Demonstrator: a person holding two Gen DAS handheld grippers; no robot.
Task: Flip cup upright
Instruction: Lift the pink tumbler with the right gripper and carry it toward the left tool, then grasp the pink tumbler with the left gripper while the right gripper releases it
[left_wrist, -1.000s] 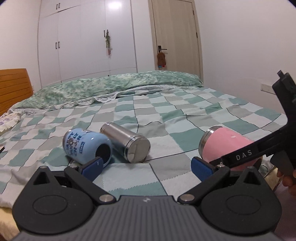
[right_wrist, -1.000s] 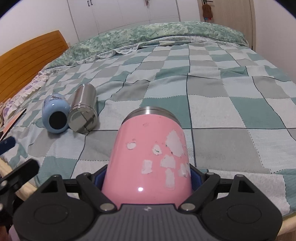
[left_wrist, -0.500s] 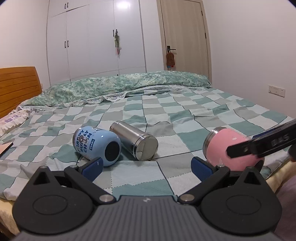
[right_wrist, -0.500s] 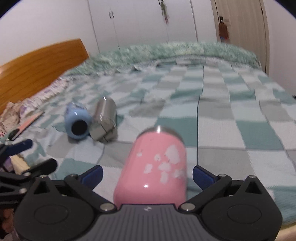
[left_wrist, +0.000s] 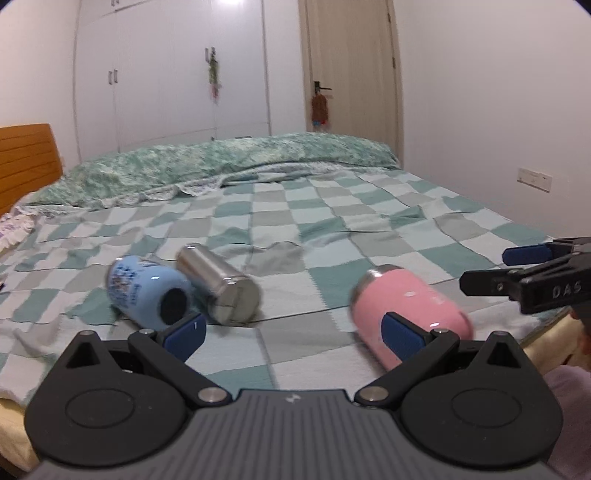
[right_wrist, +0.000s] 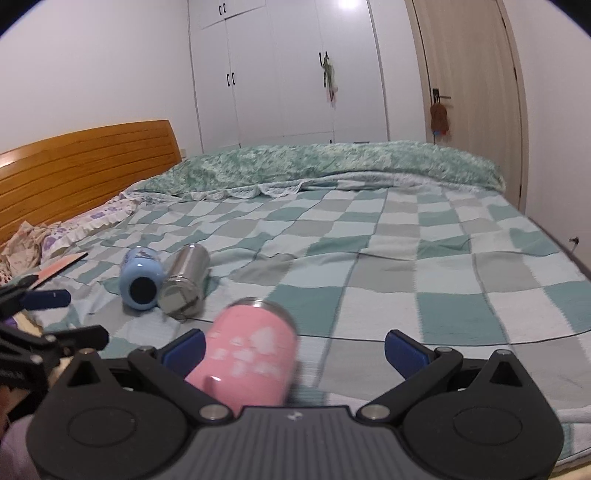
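Note:
A pink cup (left_wrist: 410, 314) lies on its side on the checked bedspread near the bed's front edge; it also shows in the right wrist view (right_wrist: 251, 354). My right gripper (right_wrist: 293, 349) is open, with the pink cup lying loose by its left finger. My left gripper (left_wrist: 293, 332) is open and empty, low over the bed's front edge. A blue cup (left_wrist: 147, 291) and a steel cup (left_wrist: 218, 280) lie side by side on their sides to the left. The right gripper's fingers (left_wrist: 524, 284) show right of the pink cup in the left wrist view.
The bed (right_wrist: 406, 266) has a rolled green quilt (right_wrist: 332, 166) at the far side and a wooden headboard (right_wrist: 74, 166) at the left. Pillows and a flat card (right_wrist: 59, 269) lie near the headboard. White wardrobes and a door stand behind.
My right gripper has opened and let go of the pink cup, then pulled back and to the right. The cup still lies on its side. My left gripper has tilted up slightly.

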